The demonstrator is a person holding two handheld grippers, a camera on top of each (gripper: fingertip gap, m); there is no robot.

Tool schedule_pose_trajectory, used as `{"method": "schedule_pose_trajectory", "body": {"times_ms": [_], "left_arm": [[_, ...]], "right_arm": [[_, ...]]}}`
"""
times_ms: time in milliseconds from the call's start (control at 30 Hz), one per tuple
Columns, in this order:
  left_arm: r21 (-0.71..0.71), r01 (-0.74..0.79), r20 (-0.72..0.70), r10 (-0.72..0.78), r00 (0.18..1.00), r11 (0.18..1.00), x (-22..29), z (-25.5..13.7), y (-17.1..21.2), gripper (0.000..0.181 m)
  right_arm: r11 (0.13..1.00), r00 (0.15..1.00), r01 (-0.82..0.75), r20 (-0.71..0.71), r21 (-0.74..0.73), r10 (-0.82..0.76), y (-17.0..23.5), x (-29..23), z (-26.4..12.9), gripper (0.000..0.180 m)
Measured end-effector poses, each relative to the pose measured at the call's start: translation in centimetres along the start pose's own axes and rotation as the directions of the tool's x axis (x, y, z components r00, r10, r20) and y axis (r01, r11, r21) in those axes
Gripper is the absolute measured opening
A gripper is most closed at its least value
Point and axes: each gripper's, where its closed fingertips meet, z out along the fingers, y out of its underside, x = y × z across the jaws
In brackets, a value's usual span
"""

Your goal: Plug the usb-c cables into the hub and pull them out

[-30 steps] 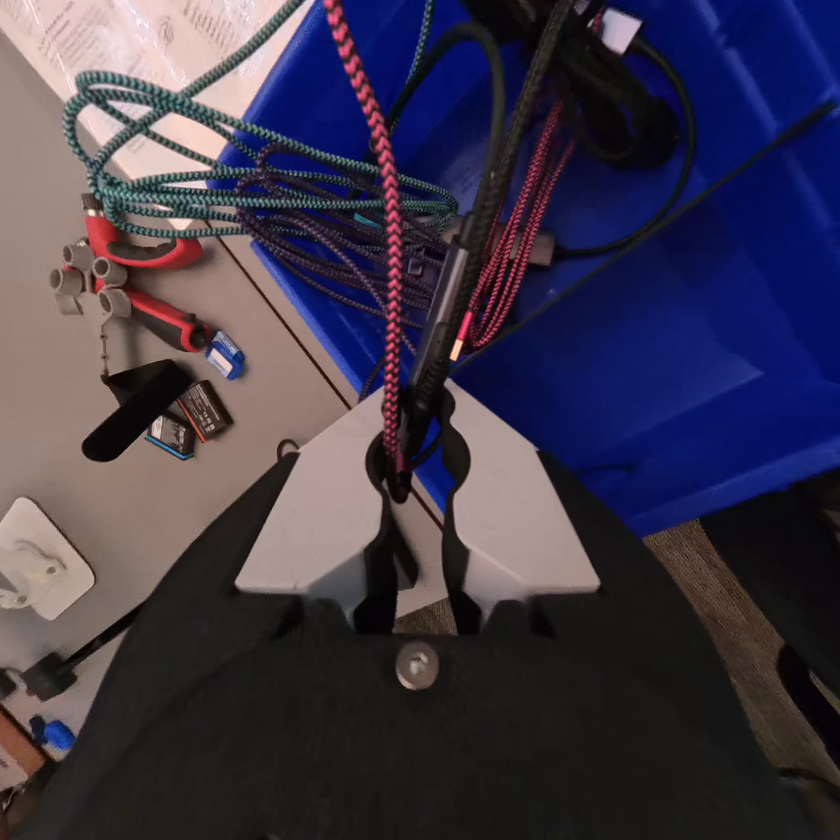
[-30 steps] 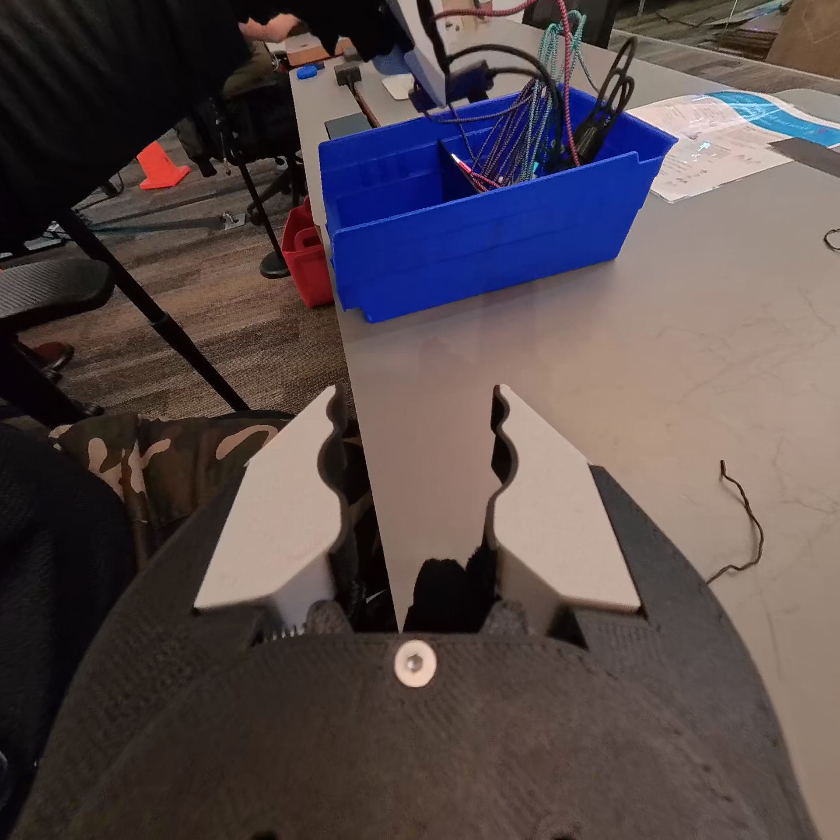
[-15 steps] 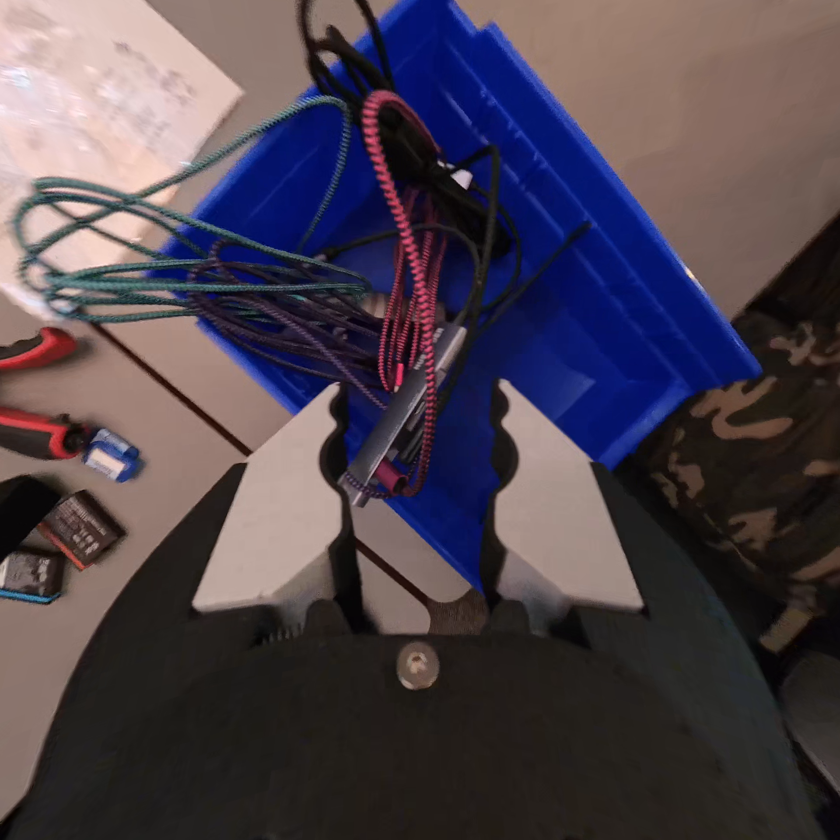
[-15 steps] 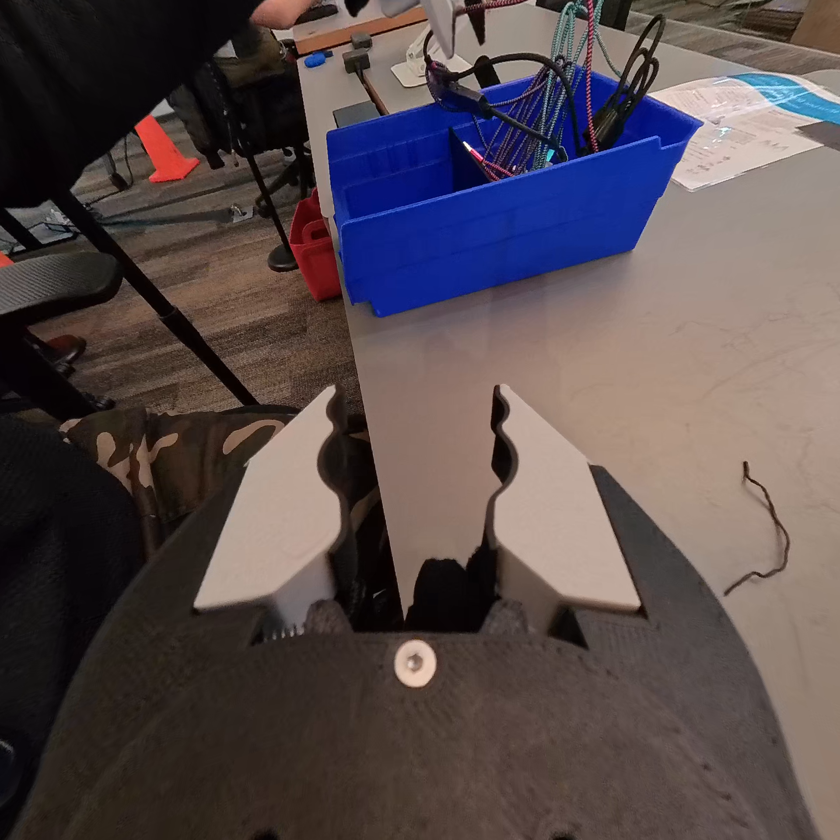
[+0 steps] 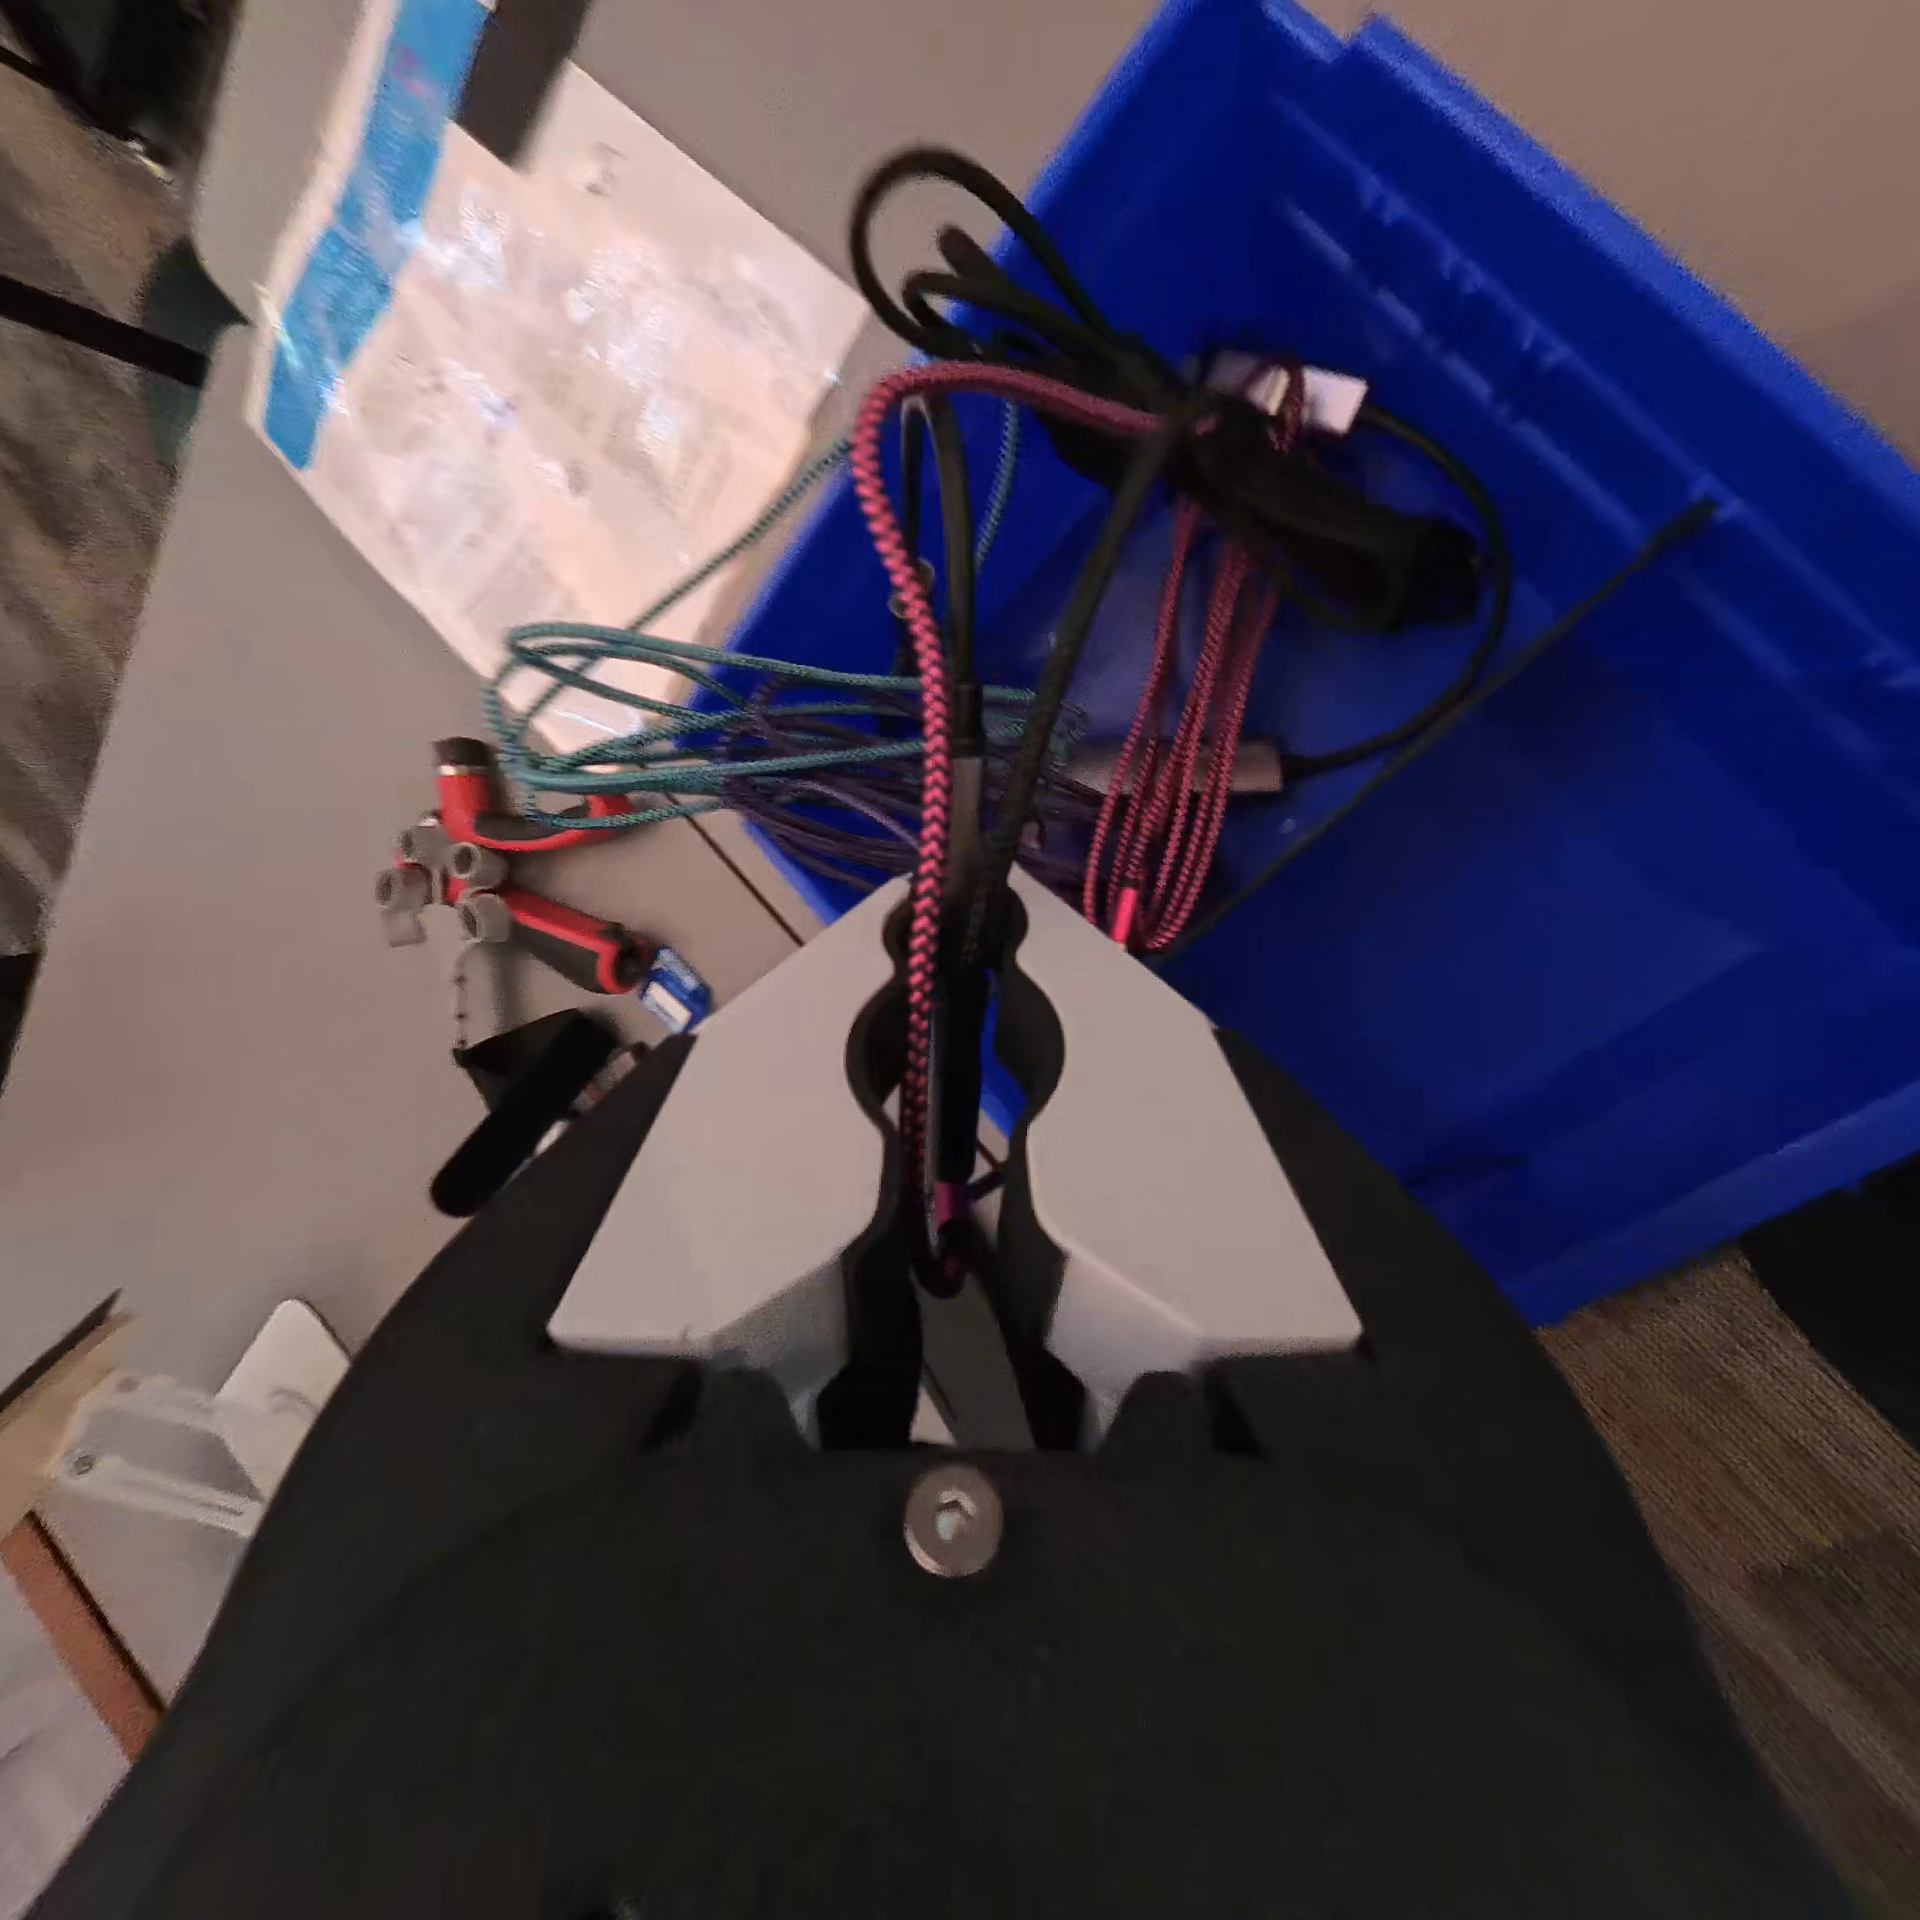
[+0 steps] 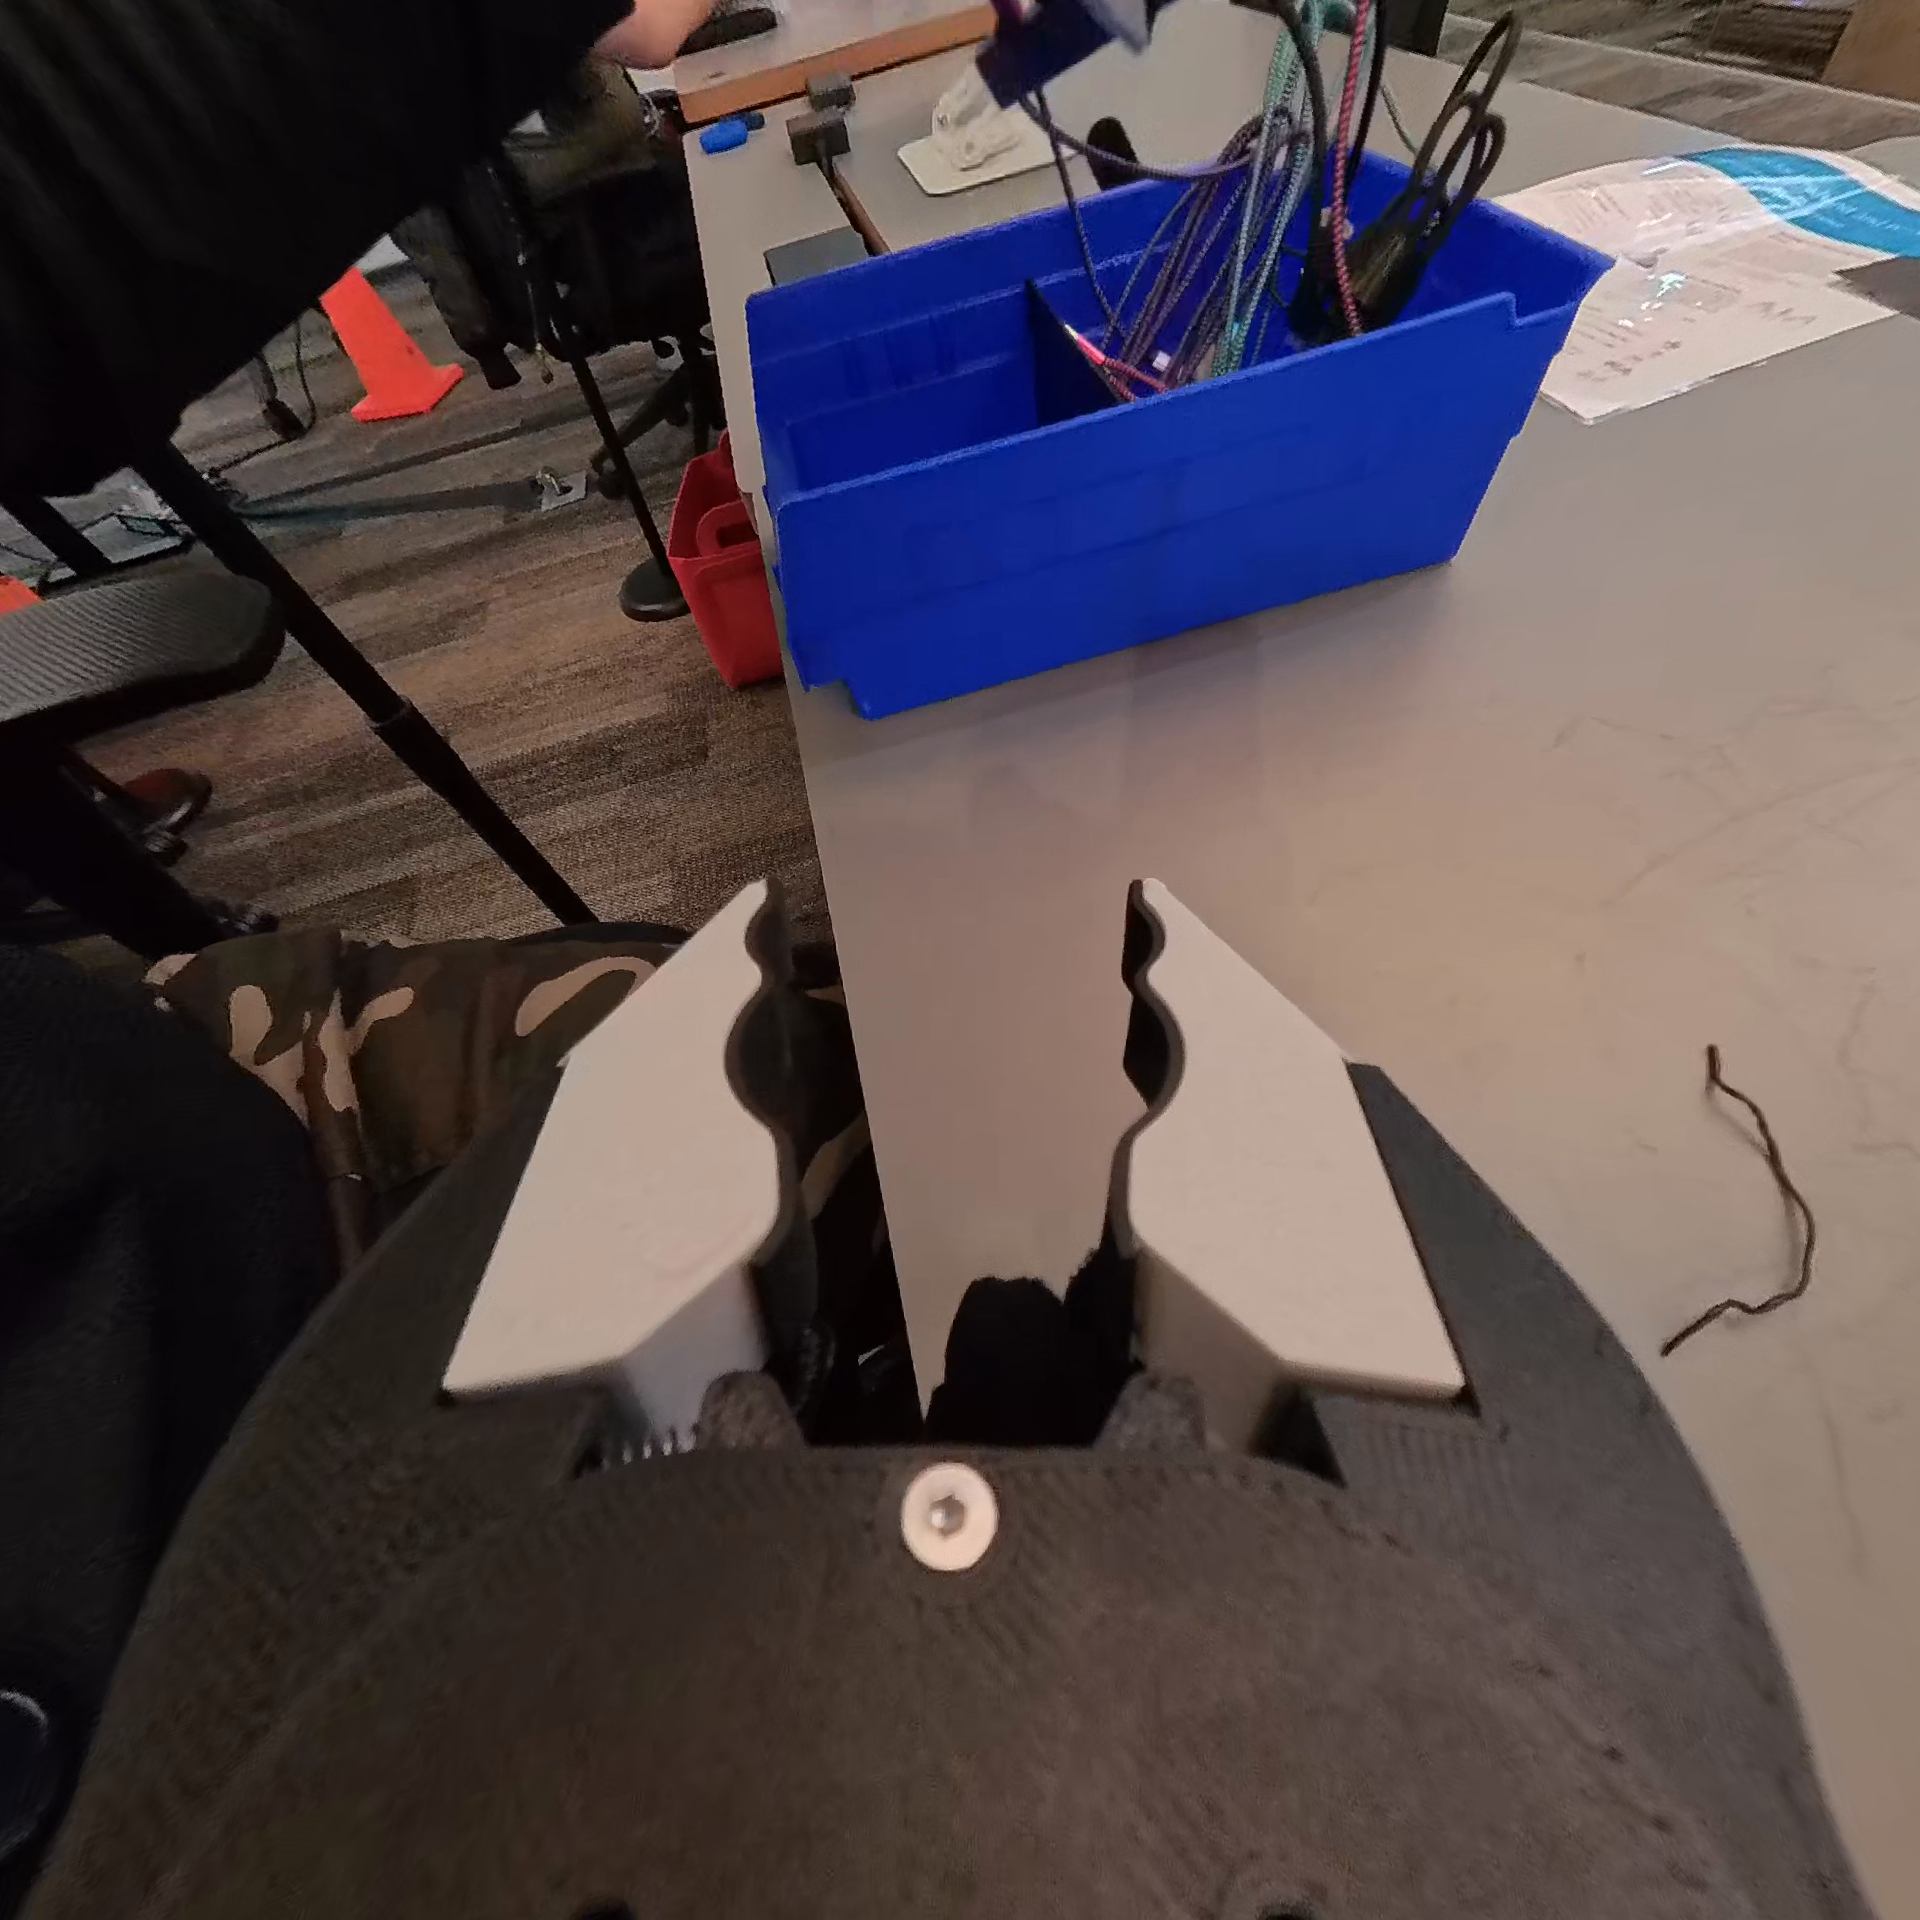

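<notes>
My left gripper (image 5: 951, 935): fingers nearly closed, pinching pink braided cable (image 5: 928, 727) and black cable (image 5: 1023, 748) lifted over blue bin (image 5: 1621, 935). Bin's far compartment holds tangle of teal, purple, pink and black cables (image 6: 1262, 281); near compartment looks bare. Hub: cannot tell where. My right gripper (image 6: 948, 935): fingers wide apart, holding nothing, at table (image 6: 1403, 831) edge, bin at 12 o'clock.

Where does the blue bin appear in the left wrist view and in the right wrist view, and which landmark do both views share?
Left wrist view: the blue bin fills the upper right, behind the cables held in the left gripper.
Right wrist view: the blue bin stands on the grey table, upper centre, beyond the open right gripper.
Shared landmark: the printed paper sheet beside the bin.
</notes>
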Motion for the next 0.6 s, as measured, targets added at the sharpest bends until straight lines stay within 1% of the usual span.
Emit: {"method": "schedule_pose_trajectory", "body": {"times_ms": [100,200,267,433,600], "left_arm": [[-0.004,-0.023,0.092,0.023,0.996,1.000,-2.1,-1.5,-1.3,0.007],[0.040,0.004,0.141,-0.009,0.990,0.999,-3.8,-2.9,-3.2,0.007],[0.066,-0.005,0.164,-0.006,0.986,0.998,-4.5,-3.7,-4.2,0.007],[0.076,-0.006,0.196,-0.009,0.981,0.997,-5.4,-4.7,-5.2,0.007],[0.206,0.074,0.228,-0.121,0.966,0.976,-6.7,-6.8,-6.4,0.007]], "right_arm": [[1.000,1.000,0.000,0.001,0.008,0.000,-0.2,0.1,-0.1,0.063],[1.000,1.000,-0.002,0.004,0.005,0.002,-0.1,0.0,0.0,0.063],[1.000,1.000,-0.001,0.005,0.004,0.001,0.0,-0.1,-0.1,0.063],[1.000,1.000,0.000,0.005,0.011,-0.001,-0.3,-0.1,-0.3,0.063],[1.000,1.000,-0.006,0.004,0.014,0.006,-0.2,0.1,-0.3,0.063]]}}
